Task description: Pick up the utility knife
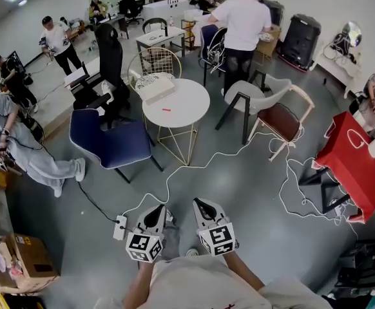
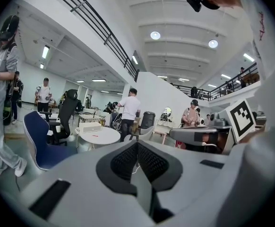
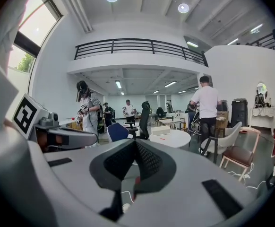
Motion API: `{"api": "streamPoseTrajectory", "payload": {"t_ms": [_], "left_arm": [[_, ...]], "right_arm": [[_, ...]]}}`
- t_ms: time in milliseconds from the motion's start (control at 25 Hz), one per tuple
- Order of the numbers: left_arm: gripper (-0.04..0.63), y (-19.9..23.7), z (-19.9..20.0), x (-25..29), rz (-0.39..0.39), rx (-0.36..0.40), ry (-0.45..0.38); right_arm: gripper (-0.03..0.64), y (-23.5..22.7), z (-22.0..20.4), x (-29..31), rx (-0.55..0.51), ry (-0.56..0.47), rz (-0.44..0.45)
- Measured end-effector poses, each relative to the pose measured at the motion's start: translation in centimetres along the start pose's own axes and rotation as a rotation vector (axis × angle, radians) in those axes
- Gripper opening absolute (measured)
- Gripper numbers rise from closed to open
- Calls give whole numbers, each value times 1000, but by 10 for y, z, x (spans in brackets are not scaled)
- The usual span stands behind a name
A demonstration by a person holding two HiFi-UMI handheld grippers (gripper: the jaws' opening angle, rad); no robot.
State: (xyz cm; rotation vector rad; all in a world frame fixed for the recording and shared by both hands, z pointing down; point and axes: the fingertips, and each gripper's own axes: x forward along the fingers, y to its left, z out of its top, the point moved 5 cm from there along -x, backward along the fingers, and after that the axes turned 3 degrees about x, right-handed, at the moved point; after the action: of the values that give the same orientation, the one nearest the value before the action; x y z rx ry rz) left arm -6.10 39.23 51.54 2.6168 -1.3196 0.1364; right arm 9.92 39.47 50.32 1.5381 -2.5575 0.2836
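The pick-up has not begun. The person holds the left gripper (image 1: 156, 212) and the right gripper (image 1: 204, 208) close to the body, side by side, both aimed across the floor towards the round white table (image 1: 191, 105). In each gripper view the 2 jaws meet with nothing between them, so both claws are closed and empty.

On that table lies 1 small red thing (image 1: 166, 109), which I take to be the utility knife, though it is too small to be sure. It rests on the bare top just beside 1 white box (image 1: 156, 90), and it is well apart from both grippers, with open floor between.

By my reading, every step is left: walking up to the table, opening 1 claw, closing it on the knife and lifting.

Counted near the goal:
- 2 grippers
- 1 round table
- 1 white box
- 1 red thing
- 1 blue chair (image 1: 107, 140) left of the table
- 1 pale armchair (image 1: 281, 118) with a brown seat to its right
- 1 red bag (image 1: 352, 163) at the far right
- 1 power strip (image 1: 120, 227) on the floor by the left gripper

Several people stand or sit further back.
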Motion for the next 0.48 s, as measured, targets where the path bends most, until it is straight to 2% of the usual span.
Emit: {"api": "streamPoseTrajectory", "payload": {"t_ms": [240,480], "left_arm": [[12,17,4,33,-30,-11,-2],[12,53,11,71,-35,-25,-4]], "right_arm": [[17,-20,3,30,10,14,-22],[17,-39,14,81,5,20,-24]]}}
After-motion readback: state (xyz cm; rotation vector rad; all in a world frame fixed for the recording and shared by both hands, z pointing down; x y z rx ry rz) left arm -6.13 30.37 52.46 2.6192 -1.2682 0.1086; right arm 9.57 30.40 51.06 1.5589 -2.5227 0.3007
